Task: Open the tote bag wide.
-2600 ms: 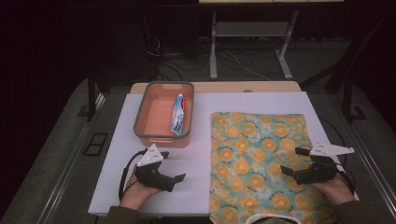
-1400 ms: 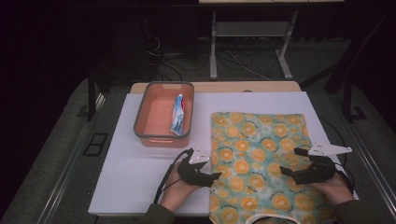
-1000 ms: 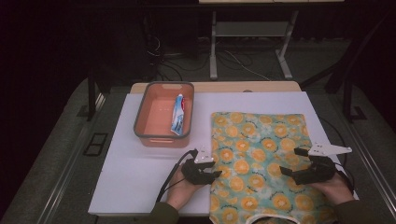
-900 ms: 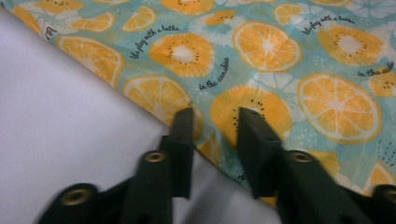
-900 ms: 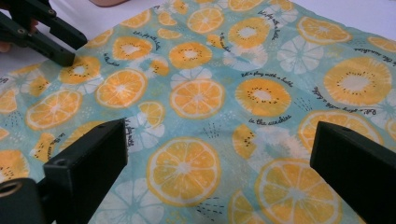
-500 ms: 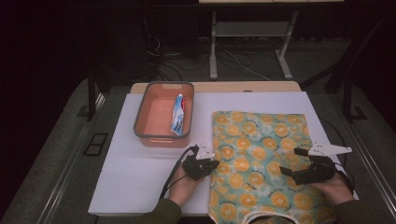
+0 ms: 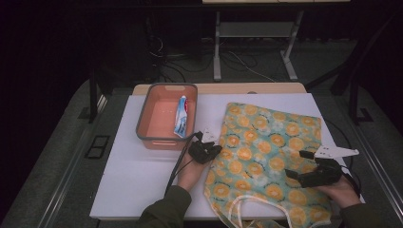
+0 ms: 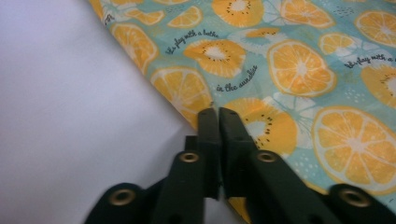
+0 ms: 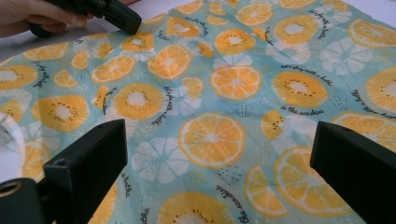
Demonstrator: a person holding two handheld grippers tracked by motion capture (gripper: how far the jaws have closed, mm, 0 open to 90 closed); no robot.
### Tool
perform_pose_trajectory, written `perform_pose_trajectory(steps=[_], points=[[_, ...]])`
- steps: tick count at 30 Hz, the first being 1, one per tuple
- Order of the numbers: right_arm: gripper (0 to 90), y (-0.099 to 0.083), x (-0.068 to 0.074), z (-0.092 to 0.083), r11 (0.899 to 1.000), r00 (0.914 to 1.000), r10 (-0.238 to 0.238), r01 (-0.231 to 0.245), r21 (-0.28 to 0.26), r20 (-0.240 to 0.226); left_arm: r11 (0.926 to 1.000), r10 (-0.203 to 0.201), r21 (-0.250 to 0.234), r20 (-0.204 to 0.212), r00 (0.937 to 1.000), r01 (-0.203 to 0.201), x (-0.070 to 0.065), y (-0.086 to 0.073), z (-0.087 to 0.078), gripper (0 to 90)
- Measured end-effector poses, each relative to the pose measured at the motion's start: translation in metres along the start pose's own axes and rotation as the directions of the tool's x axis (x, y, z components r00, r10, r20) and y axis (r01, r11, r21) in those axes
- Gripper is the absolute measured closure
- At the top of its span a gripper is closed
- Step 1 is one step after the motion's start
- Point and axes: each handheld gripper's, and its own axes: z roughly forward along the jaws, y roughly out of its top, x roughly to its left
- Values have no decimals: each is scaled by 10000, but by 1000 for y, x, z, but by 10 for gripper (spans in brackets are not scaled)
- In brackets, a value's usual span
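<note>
You can't tell whether the left gripper (image 8: 218, 114) pinches the tote bag's (image 7: 266, 147) edge (its tips hide the cloth there). The bag's handles (image 7: 247, 213) run off the high view's bottom edge, and the toothpaste tube's (image 7: 181, 115) print is too small to read.

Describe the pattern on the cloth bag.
The flat fabric tote bag is turquoise, printed with orange slices, white blossoms and small black script. Clearest in the right gripper view.

A white rectangular tabletop (image 7: 142, 180) bears two things — an orange plastic bin with a grey rim (image 7: 147, 124) at far left, and an orange-slice-print fabric tote bag (image 7: 266, 142) lying flat at right, its handles at the near edge. A blue-and-white toothpaste tube (image 7: 181, 116) lies in the bin.
</note>
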Motion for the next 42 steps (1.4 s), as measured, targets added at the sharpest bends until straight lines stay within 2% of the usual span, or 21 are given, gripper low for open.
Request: perform_pose_trajectory(steps=[2, 4, 6, 7, 8, 10, 15, 17, 18, 22, 23, 24, 26, 28, 30, 32, 34, 35, 38, 40, 42], points=[[38, 0, 1, -1, 10000, 10000, -26, 26, -13, -4, 9997, -225, -73, 152, 9996, 226, -1, 2, -8, 676], [38, 0, 1, -1, 10000, 10000, -26, 26, -29, 6, 9998, -102, -180, 278, 9996, 107, -5, 3, -21, 581], [38, 0, 1, -1, 10000, 10000, -25, 25, -17, 8, 10000, 3, -22, 501, 9987, -2, -11, 1, -35, 491], [38, 0, 0, -1, 10000, 10000, -26, 26, -8, 13, 10000, 3, -22, 501, 9987, -2, -11, 1, -35, 466], [38, 0, 0, -1, 10000, 10000, -29, 29, -1, 18, 9999, -11, -102, 561, 9984, 16, -16, -6, -49, 442], [38, 0, 0, 0, 10000, 10000, -41, 40, 10, 30, 9998, -207, -38, 715, 9972, 211, -19, -16, -58, 407], [38, 0, 1, 0, 10000, 10000, -61, 60, 52, 52, 9980, -596, 269, 1113, 9920, 569, -29, -41, -70, 383], [38, 0, 1, 0, 10000, 10000, -69, 69, 56, 68, 9973, -706, 305, 1196, 9903, 674, -31, -44, -70, 390], [38, 0, 1, 0, 10000, 9999, -69, 69, 71, 94, 9960, -831, 449, 1353, 9873, 777, -34, -47, -67, 399], [38, 0, 1, 0, 9999, 9999, -65, 64, 81, 106, 9958, -638, 742, 1459, 9872, 534, -38, -48, -60, 444], [38, 0, 1, 0, 10000, 9999, -68, 68, 71, 104, 9962, -465, 798, 1430, 9886, 354, -40, -48, -58, 458], [38, 0, 1, 0, 10000, 9999, -56, 55, 68, 108, 9968, -90, 796, 1224, 9924, -8, -43, -47, -58, 498], [38, 0, 1, 0, 10000, 9999, -53, 53, 62, 102, 9967, 27, 798, 1192, 9929, -123, -45, -47, -58, 570], [38, 0, 1, 1, 9999, 9999, -70, 70, 88, 94, 9946, 550, 828, 914, 9943, -627, -50, -47, -57, 658], [38, 0, 1, 1, 9999, 9999, -113, 112, 114, 94, 9939, 636, 847, 899, 9939, -712, -50, -46, -57, 756], [38, 0, 2, 1, 9999, 9999, -96, 95, 112, 98, 9927, 709, 887, 1151, 9908, -814, -51, -45, -56, 870], [38, 0, 1, 1, 9999, 9999, -109, 107, 113, 108, 9920, 769, 909, 1129, 9906, -874, -51, -44, -55, 891], [38, 0, 1, 1, 9999, 9999, -114, 113, 108, 103, 9908, 861, 949, 1073, 9905, -964, -52, -42, -54, 893], [38, 0, 1, 1, 9999, 9999, -115, 113, 117, 119, 9927, 813, 821, 890, 9927, -886, -50, -37, -51, 894], [38, 0, 1, 1, 9999, 9999, -98, 96, 129, 120, 9957, 807, 426, 413, 9959, -824, -40, -24, -49, 894], [38, 0, 1, 2, 9998, 9999, -102, 100, 143, 135, 9958, 850, 346, 15, 9964, -850, -31, -16, -45, 894]])
